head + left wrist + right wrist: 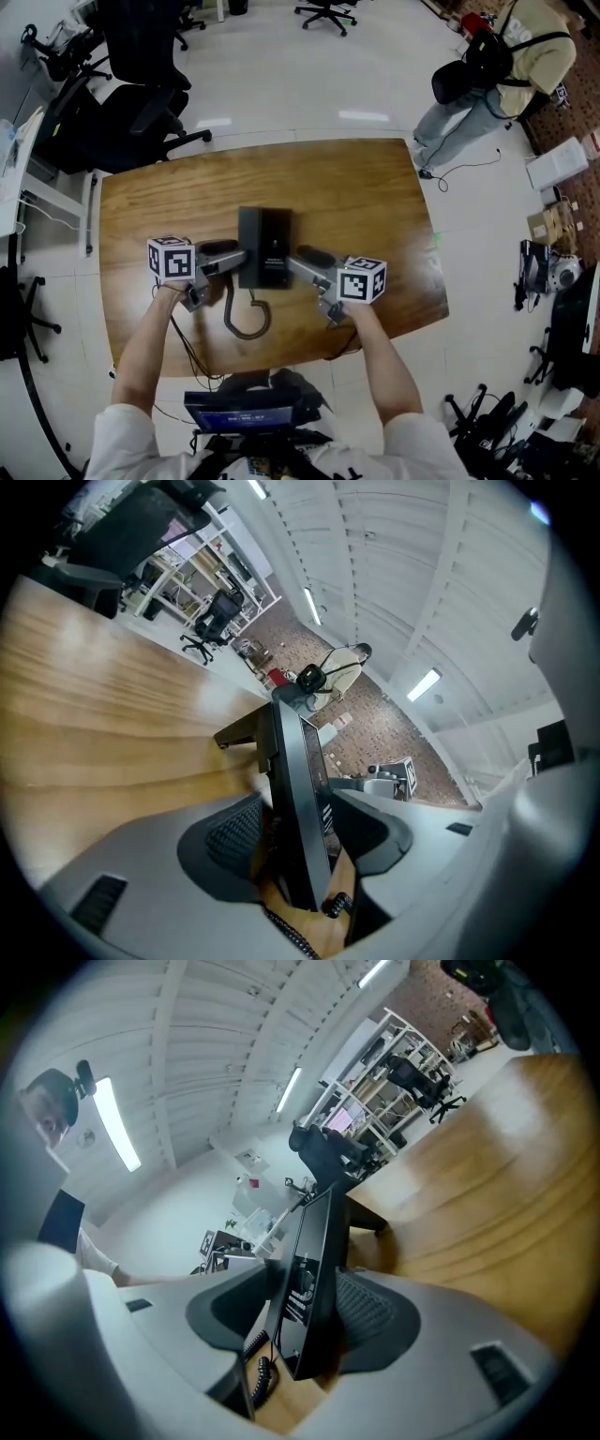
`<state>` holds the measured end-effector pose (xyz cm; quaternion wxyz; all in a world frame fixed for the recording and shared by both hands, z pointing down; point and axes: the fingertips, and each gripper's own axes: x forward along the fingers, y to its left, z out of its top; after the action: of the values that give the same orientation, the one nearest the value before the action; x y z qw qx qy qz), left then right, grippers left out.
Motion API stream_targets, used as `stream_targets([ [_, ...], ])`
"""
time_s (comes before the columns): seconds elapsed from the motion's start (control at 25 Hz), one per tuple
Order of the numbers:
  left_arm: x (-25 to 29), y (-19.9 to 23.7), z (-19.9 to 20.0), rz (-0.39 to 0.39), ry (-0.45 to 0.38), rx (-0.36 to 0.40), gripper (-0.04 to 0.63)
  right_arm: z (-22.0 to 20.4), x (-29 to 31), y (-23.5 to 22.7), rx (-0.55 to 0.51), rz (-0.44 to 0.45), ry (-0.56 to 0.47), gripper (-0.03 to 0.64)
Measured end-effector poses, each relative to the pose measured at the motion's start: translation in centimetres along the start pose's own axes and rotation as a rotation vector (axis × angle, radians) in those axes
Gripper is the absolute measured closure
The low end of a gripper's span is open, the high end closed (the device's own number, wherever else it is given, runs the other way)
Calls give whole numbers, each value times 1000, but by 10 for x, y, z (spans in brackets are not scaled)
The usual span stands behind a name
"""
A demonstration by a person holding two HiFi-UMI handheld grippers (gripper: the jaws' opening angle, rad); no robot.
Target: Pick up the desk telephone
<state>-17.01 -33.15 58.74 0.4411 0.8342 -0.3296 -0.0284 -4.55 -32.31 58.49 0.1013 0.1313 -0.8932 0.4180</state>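
Item: desk telephone (265, 247), black, slab-shaped, resting on a wooden tabletop (356, 187), directly between the two grippers and ahead of both. Left gripper (234, 258): grey, carried in the person's left hand (173, 291), marker cube (171, 259) behind its jaws; it reaches the telephone's near left edge. In the left gripper view the jaws stand wide apart with the telephone (298, 799) edge-on between them; the ribbed pad sits close beside one face, a clear gap shows on the other side, and neither pad presses. Right gripper (302, 261): grey, carried in the right hand (352, 314), with its own cube (362, 279); it meets the telephone's near right edge. In the right gripper view the jaws likewise stand apart around the telephone (314, 1279), keypad face turned to one jaw, with space showing between that face and the pad; no clamping. Coiled cord (246, 323): black, looping on the tabletop just behind the jaw tips, between the two grippers, and trailing toward the person; it also shows below the telephone's near end in the right gripper view (262, 1372). Surroundings beyond the tabletop, far ahead of the grippers: a black office chair (131, 84) to the left on the pale floor, and a person (506, 66) well off to the right
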Motion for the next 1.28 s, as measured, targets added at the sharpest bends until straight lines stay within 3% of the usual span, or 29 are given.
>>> stream_targets([
  [0.16, 10, 5, -3, -43, 57, -4, 367, 1, 9, -9, 40, 22, 16, 379],
  [0.24, 15, 4, -5, -80, 76, -13, 367, 1, 14, -11, 62, 43, 26, 328],
  [0.64, 33, 0, -1, -191, 124, -63, 371, 14, 30, -18, 133, 138, 47, 325],
  [1.0, 37, 4, -1, -188, 147, -67, 445, 17, 45, -18, 134, 140, 89, 363],
  [1.12, 38, 3, 0, -181, 171, -57, 442, 18, 45, -22, 149, 116, 103, 415],
  [1.28, 41, 4, 1, -166, 187, -5, 419, 18, 48, -22, 163, 99, 109, 401],
])
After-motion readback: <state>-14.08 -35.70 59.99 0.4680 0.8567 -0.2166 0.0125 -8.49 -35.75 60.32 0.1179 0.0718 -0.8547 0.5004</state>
